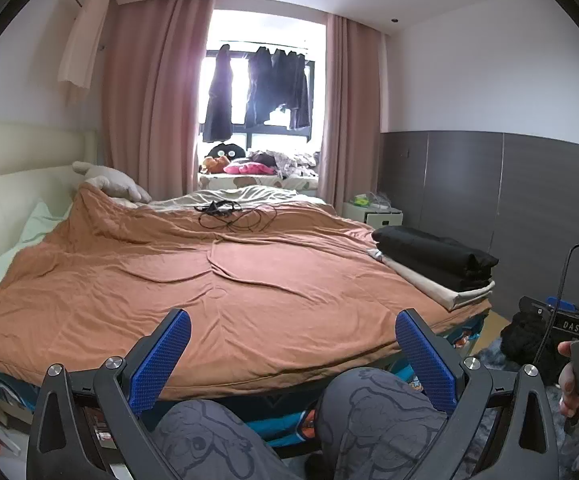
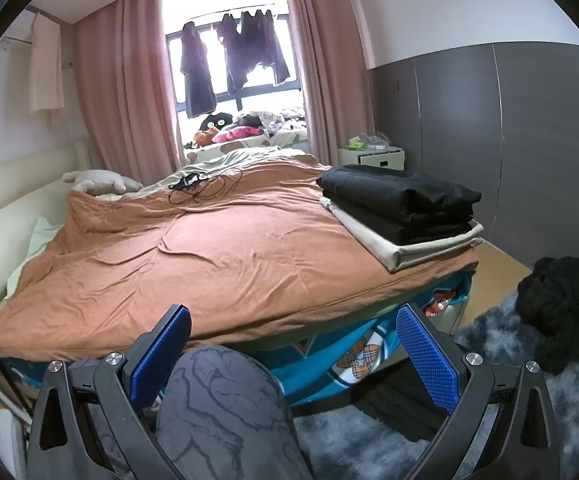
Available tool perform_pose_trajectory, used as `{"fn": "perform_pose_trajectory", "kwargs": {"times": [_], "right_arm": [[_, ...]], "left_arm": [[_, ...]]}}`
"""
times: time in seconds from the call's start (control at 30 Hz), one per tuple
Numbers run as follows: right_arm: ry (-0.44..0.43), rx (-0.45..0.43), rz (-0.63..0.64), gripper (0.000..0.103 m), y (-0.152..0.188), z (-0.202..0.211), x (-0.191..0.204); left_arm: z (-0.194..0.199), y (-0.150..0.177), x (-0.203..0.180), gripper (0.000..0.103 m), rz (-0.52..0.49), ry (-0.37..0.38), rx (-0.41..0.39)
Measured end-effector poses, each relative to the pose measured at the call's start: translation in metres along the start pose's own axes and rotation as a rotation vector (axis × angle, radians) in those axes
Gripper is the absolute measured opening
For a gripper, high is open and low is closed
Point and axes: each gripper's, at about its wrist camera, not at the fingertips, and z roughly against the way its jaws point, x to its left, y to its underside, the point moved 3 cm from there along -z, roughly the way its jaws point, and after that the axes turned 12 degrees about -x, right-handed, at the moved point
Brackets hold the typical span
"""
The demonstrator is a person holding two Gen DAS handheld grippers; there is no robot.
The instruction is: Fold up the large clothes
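While held low over knees at bed foot, L gripper (image 1: 293,330) & R gripper (image 2: 293,330): both spread wide, empty. Folded black clothes (image 2: 399,200) stacked on beige folded piece (image 2: 393,246), far R corner of orange blanket (image 2: 217,256). Black heap (image 2: 561,312) on rug, R side.

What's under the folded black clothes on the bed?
Under the folded black clothes lies a flat beige folded cloth, resting on the orange-brown bed cover. Whatever lies beneath that cover is hidden.
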Motion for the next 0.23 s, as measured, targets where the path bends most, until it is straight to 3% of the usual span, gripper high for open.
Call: {"fn": "perform_pose_trajectory", "kwargs": {"times": [0.23], "right_arm": [[0.002,-0.006,-0.001,0.103,0.0,0.0015,0.0007]], "left_arm": [[0.0017,-0.0007,0.0015,0.102,-0.002,0.002,-0.004]]}}
